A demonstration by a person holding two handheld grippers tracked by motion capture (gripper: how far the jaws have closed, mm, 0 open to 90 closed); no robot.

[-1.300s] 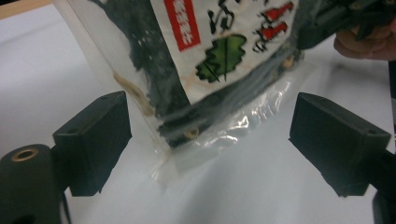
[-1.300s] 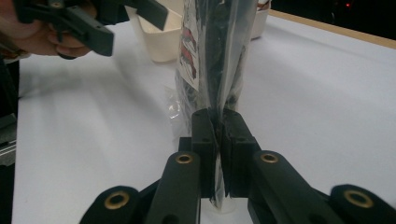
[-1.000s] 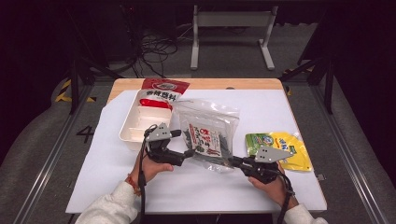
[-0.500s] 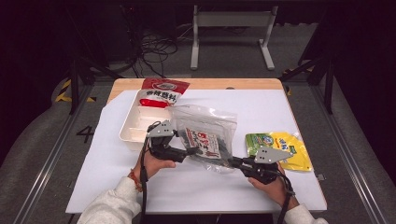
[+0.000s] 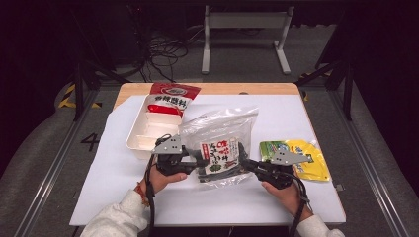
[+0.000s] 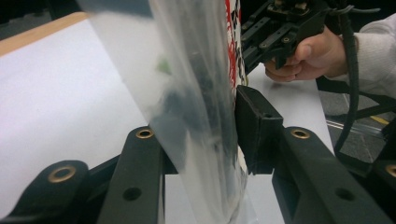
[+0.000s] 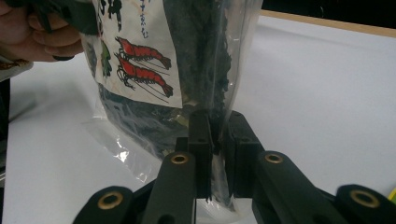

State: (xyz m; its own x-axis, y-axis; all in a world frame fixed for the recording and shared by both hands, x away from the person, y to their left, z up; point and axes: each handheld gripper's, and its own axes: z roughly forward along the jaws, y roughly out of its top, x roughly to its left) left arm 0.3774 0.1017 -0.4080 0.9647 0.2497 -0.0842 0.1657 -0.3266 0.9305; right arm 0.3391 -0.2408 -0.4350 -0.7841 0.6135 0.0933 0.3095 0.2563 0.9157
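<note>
A clear plastic bag [image 5: 220, 143] with a dark seaweed packet printed with red shrimps hangs between both grippers above the white mat. My right gripper [image 5: 245, 165] is shut on the bag's lower right edge; in the right gripper view the pads [image 7: 201, 135] pinch the film of the bag [image 7: 154, 70]. My left gripper [image 5: 200, 160] reaches in at the bag's left side. Its jaws have just been closing with the bag [image 6: 196, 93] between them. The left gripper [image 6: 210, 121] still shows a wide gap; one pad [image 6: 257, 126] touches the film, the other is blurred behind it.
A white compartment tray [image 5: 148, 131] sits at the back left, with a red packet [image 5: 170, 96] resting on its far end. A yellow and green pouch [image 5: 296, 158] lies just right of the right gripper. The white mat [image 5: 113, 168] covers a wooden table [image 5: 222, 89].
The left gripper's jaws have narrowed around the bag's left side. The bag has shifted slightly and stands more upright between the two grippers. The right gripper has stayed put.
</note>
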